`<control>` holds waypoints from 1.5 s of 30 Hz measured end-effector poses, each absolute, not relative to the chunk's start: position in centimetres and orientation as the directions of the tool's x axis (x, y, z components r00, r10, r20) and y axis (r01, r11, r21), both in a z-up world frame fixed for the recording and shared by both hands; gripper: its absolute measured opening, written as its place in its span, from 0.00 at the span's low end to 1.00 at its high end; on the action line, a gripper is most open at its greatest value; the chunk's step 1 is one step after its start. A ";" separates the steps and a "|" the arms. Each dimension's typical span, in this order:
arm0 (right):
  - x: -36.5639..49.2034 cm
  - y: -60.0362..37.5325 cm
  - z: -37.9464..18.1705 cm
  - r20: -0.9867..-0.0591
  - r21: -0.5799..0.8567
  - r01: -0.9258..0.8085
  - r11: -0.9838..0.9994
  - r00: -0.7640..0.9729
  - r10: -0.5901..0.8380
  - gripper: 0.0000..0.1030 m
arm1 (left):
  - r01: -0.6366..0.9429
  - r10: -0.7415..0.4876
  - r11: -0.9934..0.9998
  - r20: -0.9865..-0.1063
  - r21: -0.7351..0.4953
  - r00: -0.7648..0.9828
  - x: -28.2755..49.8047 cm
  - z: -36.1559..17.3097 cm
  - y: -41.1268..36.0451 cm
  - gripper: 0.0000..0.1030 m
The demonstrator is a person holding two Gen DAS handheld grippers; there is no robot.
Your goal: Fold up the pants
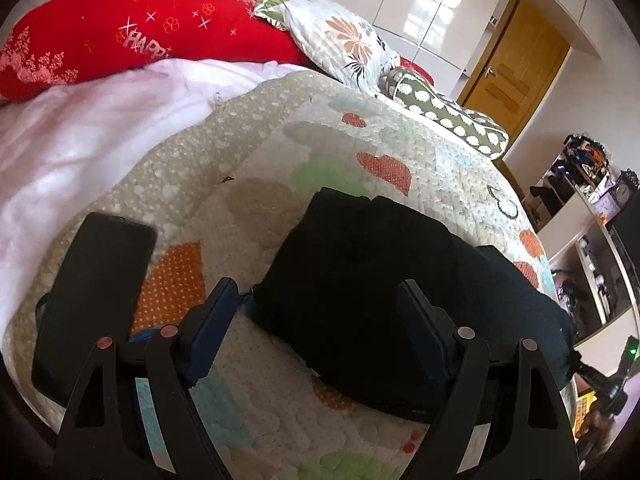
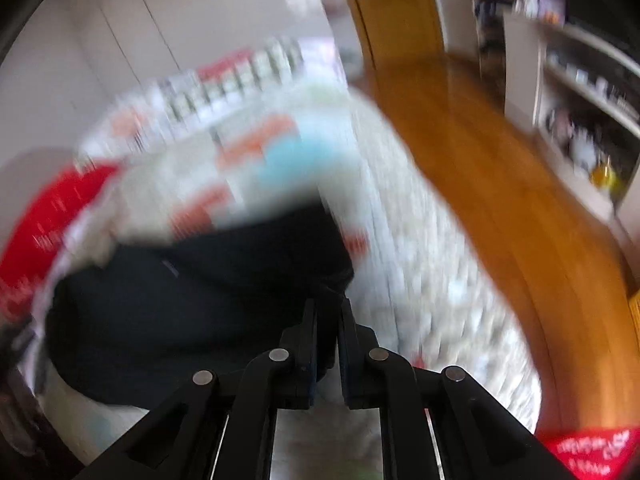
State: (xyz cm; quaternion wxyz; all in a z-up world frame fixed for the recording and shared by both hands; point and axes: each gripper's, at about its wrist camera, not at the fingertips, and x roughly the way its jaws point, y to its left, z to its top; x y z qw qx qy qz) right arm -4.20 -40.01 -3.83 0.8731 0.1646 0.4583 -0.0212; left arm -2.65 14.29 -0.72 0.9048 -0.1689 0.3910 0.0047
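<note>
Right tool [image 2: 328, 308], jaws drawn nearly together, appears to pinch a dark edge of the black pants [image 2: 192, 292] at their near right corner, though heavy blur in its own view leaves the grip less than certain. Left tool [image 1: 316, 312] hangs released, its two fingers spread wide and empty, just above the near edge of the same garment.

Already gathered into a thick, roughly rectangular bundle, the pants [image 1: 384, 280] lie on the patchwork quilt [image 1: 280, 148] of a bed, straight ahead of the left tool and partly between its open fingers. A black phone [image 1: 92, 292] rests on the quilt just left of that tool's left finger, clear of the cloth. Beyond the bundle sit a red pillow [image 1: 120, 36] and a flowered one [image 1: 340, 36]; a wooden door [image 1: 516, 68] stands far to the right.

By the look of it the folding is well along, and the step in hand seems to be one more fold or a tidying tug led by the right side. Next, the open left tool would likely need to close on the near edge, or press down on the bundle, so the layers stay stacked while the right one carries its corner across.
</note>
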 end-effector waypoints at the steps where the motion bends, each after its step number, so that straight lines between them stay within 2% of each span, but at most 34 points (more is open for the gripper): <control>1: -4.4 -40.1 -3.2 -0.798 0.270 0.189 0.944 0.593 0.110 0.15 | -0.145 -0.112 0.945 -0.703 -0.295 0.702 -2.8 -0.5 14.5 0.80; 3: -4.8 -40.3 -1.0 -0.776 0.217 0.215 0.952 0.630 0.035 0.51 | -0.158 -0.098 0.943 -0.698 -0.293 0.710 -2.8 -0.2 15.1 0.80; 6: -4.2 -38.8 2.2 -0.714 0.216 0.158 0.964 0.699 0.045 0.52 | -0.177 -0.099 0.935 -0.704 -0.309 0.704 -1.8 0.0 16.0 0.80; 11: 2.3 -30.8 3.3 -0.684 0.314 -0.119 0.942 0.660 0.312 0.52 | -0.172 -0.114 0.936 -0.727 -0.307 0.677 1.0 -0.9 16.2 0.80; 16: 10.3 -21.0 -0.3 -0.753 0.290 -0.337 0.896 0.498 0.431 0.52 | -0.157 -0.124 0.946 -0.762 -0.285 0.635 3.0 -2.4 15.9 0.80; 20: 13.9 -16.7 -3.1 -0.802 0.273 -0.405 0.873 0.406 0.439 0.53 | -0.134 -0.139 0.951 -0.771 -0.280 0.621 3.8 -3.1 16.0 0.80; 23: 14.8 -15.2 -5.0 -0.813 0.292 -0.437 0.851 0.355 0.461 0.54 | -0.107 -0.201 0.940 -0.778 -0.324 0.596 4.4 -4.0 15.8 0.80; 25: 14.2 -14.1 -5.5 -0.815 0.257 -0.463 0.848 0.368 0.448 0.48 | -0.090 -0.231 0.935 -0.785 -0.342 0.574 4.7 -4.7 15.3 0.79; 26: 13.9 -13.7 -5.2 -0.812 0.223 -0.476 0.851 0.392 0.432 0.28 | -0.094 -0.219 0.940 -0.792 -0.327 0.570 4.7 -4.9 15.0 0.69; 27: 13.8 -13.4 -5.0 -0.811 0.203 -0.480 0.854 0.406 0.421 0.13 | -0.084 -0.222 0.942 -0.792 -0.324 0.569 4.6 -5.1 14.7 0.57; 28: 13.6 -13.5 -4.4 -0.805 0.185 -0.477 0.859 0.429 0.411 0.10 | -0.075 -0.235 0.940 -0.790 -0.333 0.566 4.5 -5.1 14.5 0.45; 30: 13.5 -14.3 -3.1 -0.784 0.171 -0.458 0.873 0.473 0.402 0.07 | -0.078 -0.193 0.952 -0.779 -0.296 0.596 3.5 -4.4 14.1 0.32; 36: 14.5 -16.4 -0.2 -0.736 0.121 -0.361 0.925 0.593 0.328 0.01 | -0.123 -0.060 0.968 -0.679 -0.219 0.732 -0.3 -0.8 13.8 0.27; 39: 15.7 -15.8 -2.1 -0.767 0.124 -0.339 0.933 0.564 0.307 0.01 | -0.174 0.036 0.978 -0.734 -0.112 0.678 0.7 -2.8 13.0 0.27; 41: 15.9 -16.0 -2.9 -0.774 0.160 -0.316 0.935 0.548 0.318 0.01 | -0.179 0.008 0.975 -0.788 -0.131 0.616 1.4 -4.5 13.4 0.28; 45: 14.7 -17.3 -2.0 -0.778 0.160 -0.296 0.942 0.550 0.305 0.04 | -0.207 -0.011 0.962 -0.787 -0.176 0.617 0.8 -4.3 14.5 0.36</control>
